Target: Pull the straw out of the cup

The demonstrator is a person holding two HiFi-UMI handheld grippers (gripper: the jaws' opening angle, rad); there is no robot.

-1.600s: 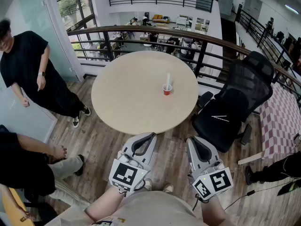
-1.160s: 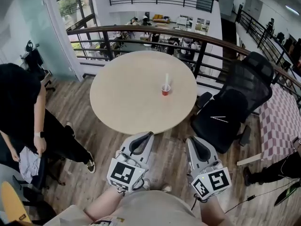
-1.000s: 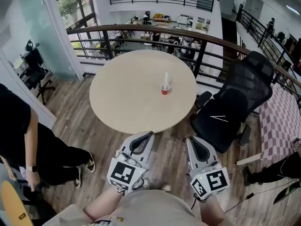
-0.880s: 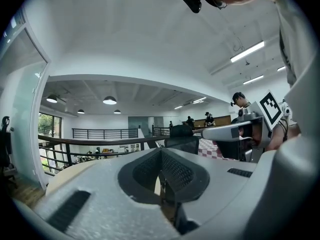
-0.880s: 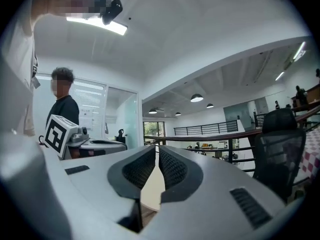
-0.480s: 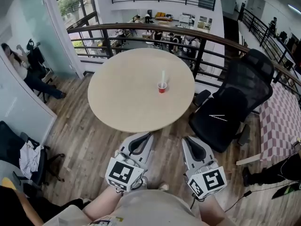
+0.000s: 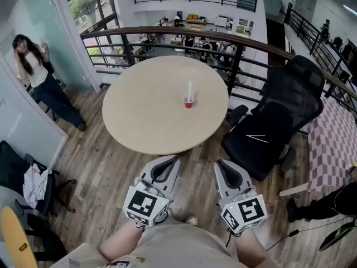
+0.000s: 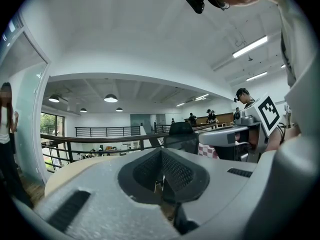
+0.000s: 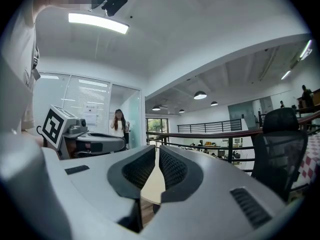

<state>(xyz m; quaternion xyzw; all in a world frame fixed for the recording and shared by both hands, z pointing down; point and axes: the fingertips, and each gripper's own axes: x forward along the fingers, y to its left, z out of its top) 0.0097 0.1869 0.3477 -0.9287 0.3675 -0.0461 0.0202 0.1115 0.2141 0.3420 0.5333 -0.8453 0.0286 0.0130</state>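
Note:
A small red cup [image 7: 188, 101] stands right of centre on the round beige table [image 7: 145, 116], with a white straw [image 7: 189, 87] upright in it. Both grippers hover over the wooden floor just short of the table's near edge, well away from the cup. My left gripper [image 7: 177, 159] [image 8: 161, 151] is shut with nothing between its jaws. The right gripper [image 7: 218, 164] [image 9: 157, 149] is likewise shut and empty. In the left gripper view and the right gripper view only the table's edge shows beyond the jaws; the cup is hidden.
A black office chair [image 7: 279, 113] stands against the table's right side. A dark railing [image 7: 167, 33] runs behind the table. A person [image 7: 39, 77] stands at the far left by a glass wall. Clothes lie on a chair [image 7: 30, 180] at the lower left.
The person in black at the left has walked out of view and another person now stands at the far left. Both grippers have shifted slightly left, still shut, and the cup sits a little left in view.

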